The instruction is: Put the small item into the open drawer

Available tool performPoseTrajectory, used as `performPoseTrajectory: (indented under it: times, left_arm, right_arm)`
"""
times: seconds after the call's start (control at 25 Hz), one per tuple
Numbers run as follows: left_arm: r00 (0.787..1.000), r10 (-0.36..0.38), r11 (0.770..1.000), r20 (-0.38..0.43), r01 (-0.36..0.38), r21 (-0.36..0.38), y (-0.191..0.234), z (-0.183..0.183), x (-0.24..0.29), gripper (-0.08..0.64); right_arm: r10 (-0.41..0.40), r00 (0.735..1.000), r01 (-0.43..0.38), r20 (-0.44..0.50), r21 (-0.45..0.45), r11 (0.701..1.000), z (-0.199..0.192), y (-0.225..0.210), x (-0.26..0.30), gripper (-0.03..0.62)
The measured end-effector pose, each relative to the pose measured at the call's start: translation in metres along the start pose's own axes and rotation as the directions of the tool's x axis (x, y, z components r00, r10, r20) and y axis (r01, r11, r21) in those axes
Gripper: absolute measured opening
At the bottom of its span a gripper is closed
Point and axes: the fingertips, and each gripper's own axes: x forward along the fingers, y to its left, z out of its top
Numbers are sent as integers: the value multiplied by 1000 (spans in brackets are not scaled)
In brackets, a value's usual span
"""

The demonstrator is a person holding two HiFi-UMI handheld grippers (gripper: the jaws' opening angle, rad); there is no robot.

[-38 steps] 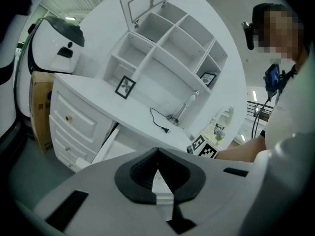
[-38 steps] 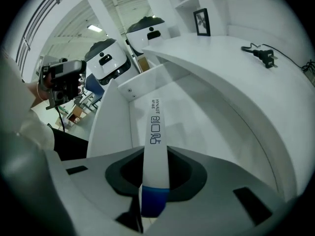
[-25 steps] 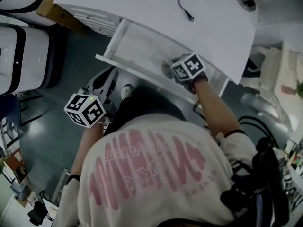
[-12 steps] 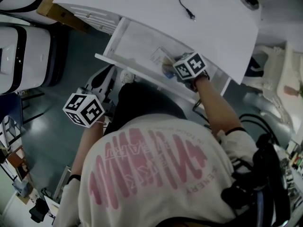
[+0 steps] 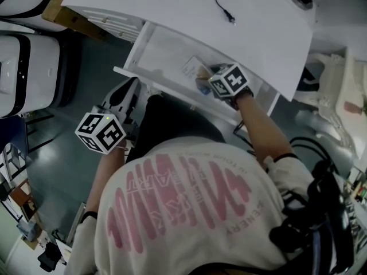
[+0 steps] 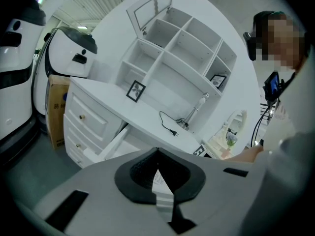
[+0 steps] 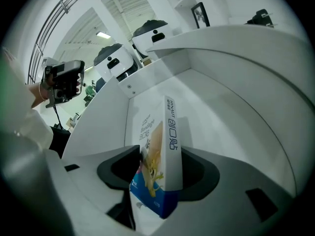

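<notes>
The small item is a blue and white bandage box (image 7: 158,156), standing on its edge on the floor of the open white drawer (image 7: 226,117). My right gripper (image 7: 157,178) reaches into the drawer with the box between its jaws. The jaws are opening and the pads look off the box. In the head view the box (image 5: 194,70) lies just ahead of the right gripper (image 5: 205,80) inside the drawer (image 5: 157,47). My left gripper (image 5: 118,103) hangs low beside the drawer's front, jaws together and empty. The left gripper view shows the left gripper (image 6: 157,154) aimed at the drawer (image 6: 114,146).
The white desk top (image 5: 189,10) overhangs the drawer and carries a black cable with a plug (image 5: 227,15). White rounded machines (image 5: 26,62) stand to the left beside a cardboard box (image 6: 58,107). A shelf unit (image 6: 177,48) with a small picture frame (image 6: 135,90) rises behind the desk.
The right gripper has moved slightly left and deeper into the drawer with the box, which now shows ahead of its jaws. The left gripper stays where it was.
</notes>
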Motion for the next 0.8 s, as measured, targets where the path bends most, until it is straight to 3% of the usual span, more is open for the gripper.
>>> performPoseTrajectory:
  times: [0.24,0.8]
  left_arm:
    - [1000,-15,1000,9,15,-6,-1,3,4,29]
    - [1000,10,1000,23,-10,-16,8,5,-6,29]
  right_arm:
    - [-25,1000,25,8,-1,1000,1,-6,1,273]
    - [-31,999,31,28,9,999,7,-1,8,296]
